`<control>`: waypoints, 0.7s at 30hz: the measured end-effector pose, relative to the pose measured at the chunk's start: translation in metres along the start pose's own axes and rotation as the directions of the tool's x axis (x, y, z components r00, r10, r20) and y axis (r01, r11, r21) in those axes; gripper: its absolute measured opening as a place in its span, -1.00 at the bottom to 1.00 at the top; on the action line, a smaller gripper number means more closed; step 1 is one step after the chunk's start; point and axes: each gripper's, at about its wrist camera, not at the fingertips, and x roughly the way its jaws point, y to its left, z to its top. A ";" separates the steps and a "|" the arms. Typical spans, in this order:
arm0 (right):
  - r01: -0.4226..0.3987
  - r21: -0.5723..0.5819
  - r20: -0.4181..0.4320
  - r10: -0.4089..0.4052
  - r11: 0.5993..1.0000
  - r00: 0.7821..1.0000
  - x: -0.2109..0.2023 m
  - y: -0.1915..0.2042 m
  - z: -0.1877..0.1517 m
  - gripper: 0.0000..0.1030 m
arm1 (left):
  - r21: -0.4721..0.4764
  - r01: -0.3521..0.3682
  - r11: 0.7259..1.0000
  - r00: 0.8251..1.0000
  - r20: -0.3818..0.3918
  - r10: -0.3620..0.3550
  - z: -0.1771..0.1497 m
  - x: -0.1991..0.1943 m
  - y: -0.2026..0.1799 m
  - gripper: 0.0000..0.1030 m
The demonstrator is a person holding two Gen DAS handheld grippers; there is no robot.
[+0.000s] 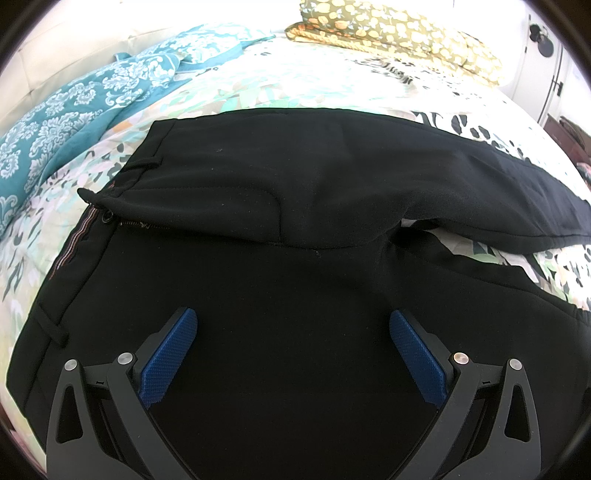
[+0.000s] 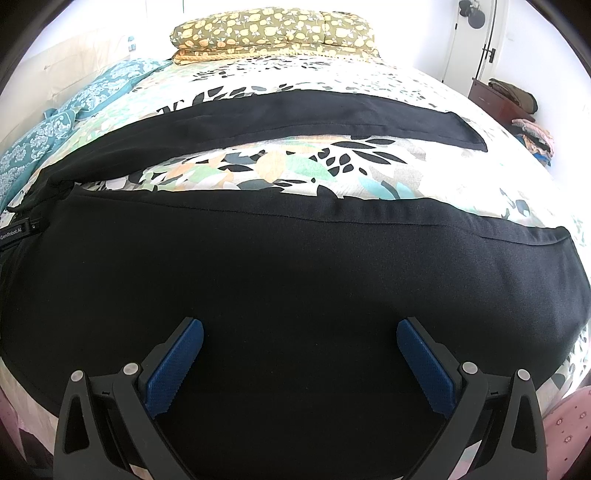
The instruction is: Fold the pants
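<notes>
A pair of black fabric pants (image 1: 280,192) lies spread across a leaf-patterned floral bedspread (image 2: 295,170), waistband at the left of the left wrist frame, its two legs parted and running toward the right. The left gripper (image 1: 293,334) and the right gripper (image 2: 300,341), each with blue-padded fingers set wide apart, hover over the dark cloth, gripping nothing. A teal damask quilt (image 1: 74,110) sits upper left; an olive lemon-print pillow (image 2: 273,31) lies at top centre.

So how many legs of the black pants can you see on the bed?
2. The near pant leg lies just ahead of the right gripper. The far pant leg lies beyond it, with a strip of floral bedspread showing between them.
</notes>
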 end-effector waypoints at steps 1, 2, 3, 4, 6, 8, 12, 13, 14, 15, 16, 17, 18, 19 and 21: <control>0.000 0.000 0.000 0.000 1.000 1.000 0.001 0.000 0.001 1.00 | 0.000 0.000 1.000 1.000 0.000 0.000 0.000 0.000 0.000 0.99; 0.000 0.000 0.001 0.000 1.000 1.000 0.000 0.000 0.000 1.00 | 0.000 0.000 1.000 1.000 0.000 0.000 0.000 0.000 0.000 0.99; 0.000 0.000 0.000 0.000 1.000 1.000 0.000 0.000 0.000 1.00 | 0.000 0.000 1.000 1.000 0.000 0.000 0.000 0.000 0.000 0.99; 0.000 0.001 0.000 0.000 1.000 1.000 0.000 0.000 0.000 1.00 | 0.000 0.000 1.000 1.000 0.000 0.000 0.000 0.000 0.000 0.99; 0.000 0.000 0.000 0.000 1.000 1.000 0.000 0.000 0.000 1.00 | 0.000 0.000 1.000 1.000 0.000 0.000 0.000 0.000 0.000 0.99; 0.001 0.000 0.000 -0.001 1.000 1.000 0.000 0.000 0.001 1.00 | 0.000 0.000 1.000 1.000 0.000 0.000 0.000 0.000 0.000 0.99; 0.000 0.000 0.000 0.000 1.000 1.000 0.000 0.000 -0.001 1.00 | 0.000 0.000 1.000 1.000 0.000 0.000 0.000 0.000 0.000 0.99; 0.000 0.000 0.000 0.000 1.000 1.000 0.000 0.000 -0.001 1.00 | 0.000 0.000 1.000 1.000 0.000 0.000 0.000 0.000 0.000 0.99; 0.000 0.001 0.000 0.000 1.000 1.000 0.000 0.000 0.000 1.00 | 0.000 0.000 1.000 1.000 0.000 0.000 0.000 0.000 0.000 0.99; 0.000 0.001 0.000 0.000 1.000 1.000 0.000 0.000 -0.001 1.00 | 0.000 0.000 1.000 1.000 0.000 0.000 0.000 0.000 0.000 0.99; -0.001 0.000 0.000 0.001 1.000 1.000 0.000 0.000 -0.001 1.00 | 0.000 0.000 1.000 1.000 0.000 0.000 0.000 0.000 0.000 0.99; -0.002 0.000 -0.001 0.002 1.000 1.000 0.000 0.000 0.000 1.00 | 0.000 0.000 1.000 1.000 0.000 0.000 0.000 0.000 0.000 0.99; -0.003 0.000 -0.002 0.003 1.000 1.000 0.000 0.000 -0.001 1.00 | 0.000 0.000 1.000 1.000 0.000 0.000 0.000 0.000 0.000 0.99; -0.004 -0.001 -0.004 0.004 1.000 1.000 0.000 -0.001 -0.001 1.00 | 0.000 0.000 1.000 1.000 0.000 0.000 0.000 0.000 0.000 0.99; -0.008 -0.006 -0.021 0.008 1.000 1.000 0.001 -0.001 0.002 1.00 | 0.000 0.000 1.000 1.000 0.000 0.000 0.000 0.000 0.000 0.99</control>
